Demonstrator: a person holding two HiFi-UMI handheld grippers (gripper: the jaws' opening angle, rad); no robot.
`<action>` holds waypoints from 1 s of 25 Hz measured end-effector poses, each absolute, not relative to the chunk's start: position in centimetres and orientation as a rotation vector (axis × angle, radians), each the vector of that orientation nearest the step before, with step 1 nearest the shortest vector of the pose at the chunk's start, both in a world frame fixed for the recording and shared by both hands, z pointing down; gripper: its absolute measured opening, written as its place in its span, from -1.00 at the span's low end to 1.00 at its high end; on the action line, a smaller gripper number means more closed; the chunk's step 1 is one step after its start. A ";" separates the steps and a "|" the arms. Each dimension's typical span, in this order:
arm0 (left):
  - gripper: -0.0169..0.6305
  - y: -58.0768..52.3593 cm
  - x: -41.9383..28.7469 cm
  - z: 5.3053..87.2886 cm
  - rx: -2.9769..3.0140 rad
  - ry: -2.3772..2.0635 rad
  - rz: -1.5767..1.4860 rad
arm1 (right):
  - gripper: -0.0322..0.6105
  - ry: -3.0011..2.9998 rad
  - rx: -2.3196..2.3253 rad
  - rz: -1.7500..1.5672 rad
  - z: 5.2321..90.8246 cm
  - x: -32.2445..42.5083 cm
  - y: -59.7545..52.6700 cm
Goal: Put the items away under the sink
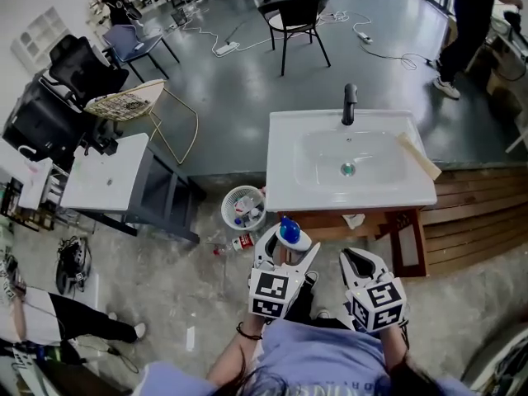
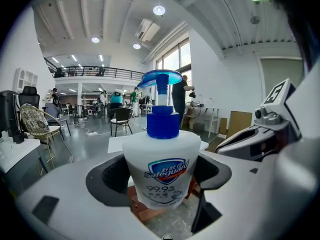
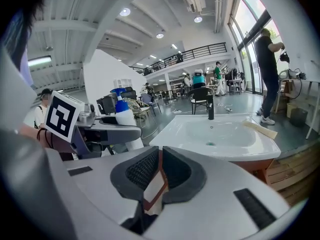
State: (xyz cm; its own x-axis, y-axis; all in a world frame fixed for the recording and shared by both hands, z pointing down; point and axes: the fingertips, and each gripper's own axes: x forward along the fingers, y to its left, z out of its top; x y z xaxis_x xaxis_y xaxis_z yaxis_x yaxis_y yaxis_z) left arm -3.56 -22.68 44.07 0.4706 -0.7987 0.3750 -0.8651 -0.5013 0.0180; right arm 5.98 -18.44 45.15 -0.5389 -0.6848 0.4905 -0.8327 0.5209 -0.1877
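Left gripper (image 1: 286, 250), at six o'clock, clamps the soap bottle (image 2: 161, 159) round its body. I judge it slick, stiff and top-heavy. My right gripper (image 3: 159, 171) is closed and empty.

The soap bottle (image 2: 161, 169) is smooth white plastic with a glossy blue pump (image 2: 161, 80); the sink (image 1: 285, 163) looks glossy white, its faucet (image 1: 350, 104) matt black, its frame (image 1: 410, 239) brown wood

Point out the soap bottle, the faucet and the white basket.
soap bottle (image 2: 161, 171), left gripper view, on its label.
faucet (image 1: 350, 104), head view, on its black upright.
basket (image 1: 225, 207), head view, on its left rim.
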 end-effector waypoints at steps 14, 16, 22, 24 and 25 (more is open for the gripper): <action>0.22 -15.7 -1.5 42.2 2.501 -1.489 0.416 | -0.79 -2.440 1.235 0.547 44.5 8.5 -11.2; 0.22 -14.9 -1.1 41.9 2.497 -1.500 0.408 | -0.79 -2.439 1.236 0.545 44.5 9.0 -10.3; 0.22 -12.9 0.1 42.0 2.483 -1.485 0.378 | -0.79 -2.440 1.264 0.554 44.5 10.2 -8.7; 0.22 -12.5 0.2 42.0 2.482 -1.480 0.385 | -0.79 -2.444 1.268 0.559 44.4 10.2 -8.3; 0.22 -12.3 0.3 42.0 2.483 -1.478 0.391 | -0.79 -2.445 1.268 0.563 44.5 10.2 -8.2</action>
State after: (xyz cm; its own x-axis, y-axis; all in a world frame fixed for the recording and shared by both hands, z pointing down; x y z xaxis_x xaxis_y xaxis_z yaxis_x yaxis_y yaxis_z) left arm 0.31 -12.27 41.99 0.4571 -0.8225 0.3385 -0.8823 -0.4673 0.0559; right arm 10.19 -8.16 44.47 -0.5499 -0.6985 0.4580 -0.8284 0.5259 -0.1925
